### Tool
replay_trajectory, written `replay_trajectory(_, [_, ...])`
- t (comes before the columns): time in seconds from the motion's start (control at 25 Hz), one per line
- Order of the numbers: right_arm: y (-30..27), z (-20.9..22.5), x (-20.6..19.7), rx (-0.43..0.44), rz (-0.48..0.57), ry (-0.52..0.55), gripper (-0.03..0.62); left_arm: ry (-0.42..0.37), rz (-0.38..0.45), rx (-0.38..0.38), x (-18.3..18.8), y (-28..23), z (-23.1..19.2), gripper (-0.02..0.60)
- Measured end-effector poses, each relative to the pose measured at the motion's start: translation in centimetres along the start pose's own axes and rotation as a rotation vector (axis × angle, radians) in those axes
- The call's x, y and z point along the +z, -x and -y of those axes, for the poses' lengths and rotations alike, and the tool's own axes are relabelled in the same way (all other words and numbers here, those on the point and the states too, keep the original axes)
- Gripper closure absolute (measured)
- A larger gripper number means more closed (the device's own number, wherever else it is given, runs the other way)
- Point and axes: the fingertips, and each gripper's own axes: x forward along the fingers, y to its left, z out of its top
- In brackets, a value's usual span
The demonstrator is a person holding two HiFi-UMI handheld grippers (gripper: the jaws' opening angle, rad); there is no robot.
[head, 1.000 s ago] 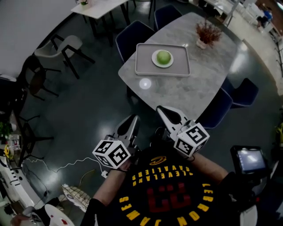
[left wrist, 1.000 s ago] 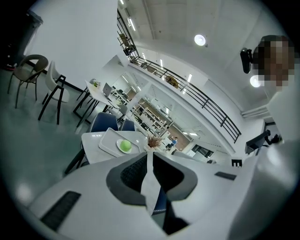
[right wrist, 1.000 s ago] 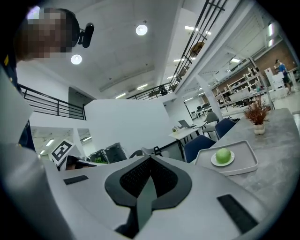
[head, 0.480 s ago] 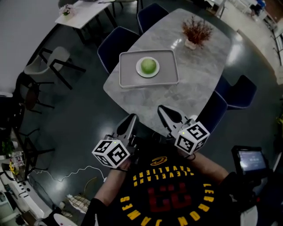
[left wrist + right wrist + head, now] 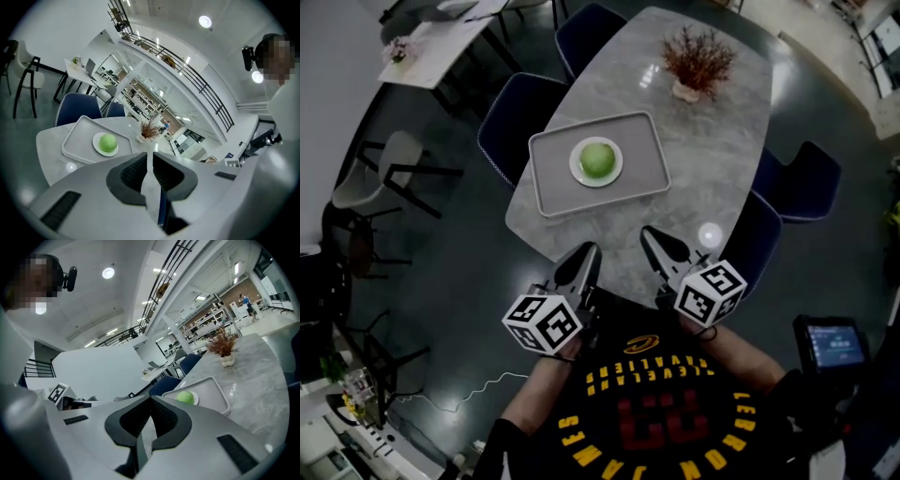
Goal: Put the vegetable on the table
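A round green vegetable (image 5: 597, 159) sits on a small white plate (image 5: 579, 173), which rests in a grey tray (image 5: 546, 184) on the marble table (image 5: 712, 131). The vegetable (image 5: 108, 142) also shows in the left gripper view, and small and far off, the vegetable (image 5: 186, 397) shows in the right gripper view. My left gripper (image 5: 585, 257) and right gripper (image 5: 652, 241) hover side by side at the table's near edge, short of the tray. Both are shut with nothing between their jaws.
A potted plant with dried red twigs (image 5: 697, 58) stands at the table's far end. Dark blue chairs (image 5: 520, 112) (image 5: 802, 183) ring the table. A white desk (image 5: 431, 37) and a pale chair (image 5: 380, 169) stand to the left. A lit screen (image 5: 831, 346) sits at lower right.
The table and tray have come closer and lower in the head view as I walked toward them. Both grippers now reach the table's near edge, still shut.
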Motion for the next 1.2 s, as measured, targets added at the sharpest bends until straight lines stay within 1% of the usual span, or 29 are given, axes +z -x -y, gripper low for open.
replay_trajectory(0.2, [-3.1,2.2,0.6,-0.054,-0.016,-0.048,0.589,-0.026,-0.074,-0.026,1.9,-3.8,-2.1,0.54])
replay_trajectory(0.32, [-4.6,3.7,0.4,-0.086,-0.054,-0.073,0.589,-0.064,-0.109,-0.037,3.0,-5.7,-3.2,0.54])
replay_trajectory(0.4, [-5.3,4.7,0.0,-0.123,-0.073,-0.042,0.588,-0.119,-0.125,-0.031,3.7,-6.7,-4.1,0.54])
replay_trajectory(0.48, [-6.2,5.6,-0.3,-0.167,-0.092,0.0,0.586,-0.194,-0.146,0.001,4.1,-7.5,-5.6,0.53])
replay_trajectory(0.52, [-6.7,6.0,-0.5,-0.184,-0.101,0.009,0.558,-0.218,-0.159,0.018,4.3,-7.9,-6.5,0.504])
replay_trajectory(0.56, [-7.1,6.5,-0.7,-0.199,-0.109,0.01,0.54,-0.224,-0.174,0.03,4.3,-8.3,-7.4,0.487])
replay_trajectory(0.72, [-8.8,8.8,-1.1,-0.267,-0.129,0.02,0.54,-0.175,-0.233,0.06,4.5,-10.0,-11.4,0.485])
replay_trajectory(0.76, [-9.3,9.4,-1.1,-0.285,-0.13,0.025,0.539,-0.169,-0.248,0.067,4.6,-10.4,-12.3,0.471])
replay_trajectory(0.8, [-9.8,9.9,-1.1,-0.3,-0.132,0.025,0.53,-0.166,-0.262,0.073,4.9,-10.8,-13.2,0.456])
replay_trajectory(0.84, [-10.3,10.3,-1.2,-0.312,-0.137,0.023,0.486,-0.163,-0.275,0.077,5.1,-11.2,-14.0,0.428])
replay_trajectory(0.88, [-10.7,10.6,-1.3,-0.321,-0.146,0.019,0.473,-0.163,-0.287,0.078,5.3,-11.5,-14.7,0.417])
replay_trajectory(1.04, [-12.2,12.2,-2.8,-0.34,-0.207,0.012,0.473,-0.161,-0.346,0.079,5.0,-13.0,-17.0,0.419])
replay_trajectory(1.2, [-13.9,14.2,-4.9,-0.368,-0.258,0.005,0.474,-0.145,-0.416,0.111,3.7,-14.6,-20.0,0.419])
